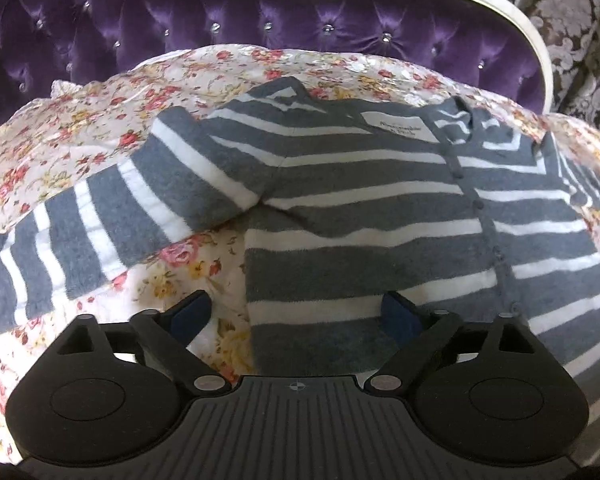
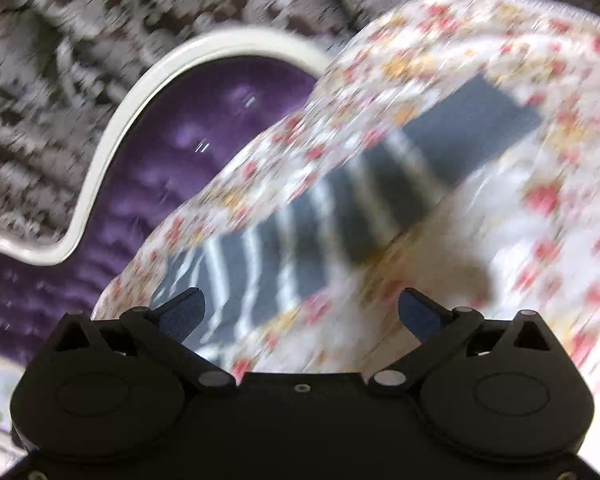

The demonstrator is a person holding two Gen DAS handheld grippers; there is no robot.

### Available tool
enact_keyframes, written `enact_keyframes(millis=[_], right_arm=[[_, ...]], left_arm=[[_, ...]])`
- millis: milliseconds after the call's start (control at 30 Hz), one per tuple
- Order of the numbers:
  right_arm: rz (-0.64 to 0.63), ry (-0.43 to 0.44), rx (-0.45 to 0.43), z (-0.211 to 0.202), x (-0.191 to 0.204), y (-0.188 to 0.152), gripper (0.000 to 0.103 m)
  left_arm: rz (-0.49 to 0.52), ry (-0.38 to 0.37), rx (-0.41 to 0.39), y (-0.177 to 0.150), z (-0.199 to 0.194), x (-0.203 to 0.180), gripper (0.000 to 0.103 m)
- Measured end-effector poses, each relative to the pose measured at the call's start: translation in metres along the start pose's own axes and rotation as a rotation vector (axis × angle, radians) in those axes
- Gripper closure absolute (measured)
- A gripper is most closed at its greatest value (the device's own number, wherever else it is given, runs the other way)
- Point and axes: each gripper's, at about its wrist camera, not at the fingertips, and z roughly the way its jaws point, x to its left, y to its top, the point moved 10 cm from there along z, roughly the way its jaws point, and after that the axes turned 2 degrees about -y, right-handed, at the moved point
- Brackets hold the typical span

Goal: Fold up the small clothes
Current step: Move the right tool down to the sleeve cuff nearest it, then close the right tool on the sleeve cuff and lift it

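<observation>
A striped sweater lies flat in the middle of the flowery bed, its neck up by the purple headboard. One sleeve sticks out toward the bed's left edge. My left gripper is wide open over the sweater's bottom edge, holding nothing. My right gripper is open and empty too, over the other sleeve. I think folding is just starting. Next I must pinch a sleeve and lay it across.
</observation>
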Motion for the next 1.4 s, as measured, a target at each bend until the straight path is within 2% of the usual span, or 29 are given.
enact_keyframes(millis=[67,300,667,767,833,867,933,967,1100,1167,1233,1400], right_arm=[[-0.004,-0.027,-0.028,0.0,-0.011,0.015,0.001],[0.043,-0.115,-0.061,0.016,-0.06,0.046,0.001],[0.173,0.038,-0.152,0.03,-0.084,0.072,0.001],[0.137,-0.012,-0.149,0.033,-0.086,0.076,0.022],[0.101,-0.074,-0.137,0.034,-0.09,0.076,0.048],[0.088,-0.11,-0.129,0.034,-0.093,0.076,0.055],[0.064,-0.161,-0.123,0.034,-0.097,0.077,0.081],[0.052,-0.173,-0.124,0.033,-0.096,0.077,0.084],[-0.069,-0.236,-0.162,0.021,-0.074,0.079,0.085],[-0.134,-0.229,-0.185,0.011,-0.052,0.081,0.085],[-0.189,-0.19,-0.203,-0.001,-0.021,0.083,0.085],[-0.396,-0.069,-0.216,-0.026,0.087,0.075,0.085]], left_arm=[[0.001,0.001,-0.003,0.0,0.003,-0.002,0.0],[0.02,0.001,-0.026,0.0,0.004,-0.005,0.0],[0.013,0.0,-0.027,0.001,0.005,-0.005,0.0],[0.015,0.0,-0.03,0.002,0.005,-0.005,0.0],[0.013,-0.001,-0.03,0.002,0.005,-0.005,0.0],[0.011,-0.001,-0.03,0.002,0.005,-0.005,0.0],[0.011,-0.001,-0.027,0.003,0.004,-0.005,0.001],[0.012,-0.001,-0.025,0.004,0.004,-0.005,0.001],[0.005,-0.021,-0.041,0.009,-0.003,-0.006,0.001],[-0.001,-0.025,-0.059,0.012,-0.01,-0.006,0.001],[-0.003,-0.023,-0.075,0.016,-0.016,-0.004,0.001],[-0.034,-0.029,-0.098,0.023,-0.031,0.005,0.001]])
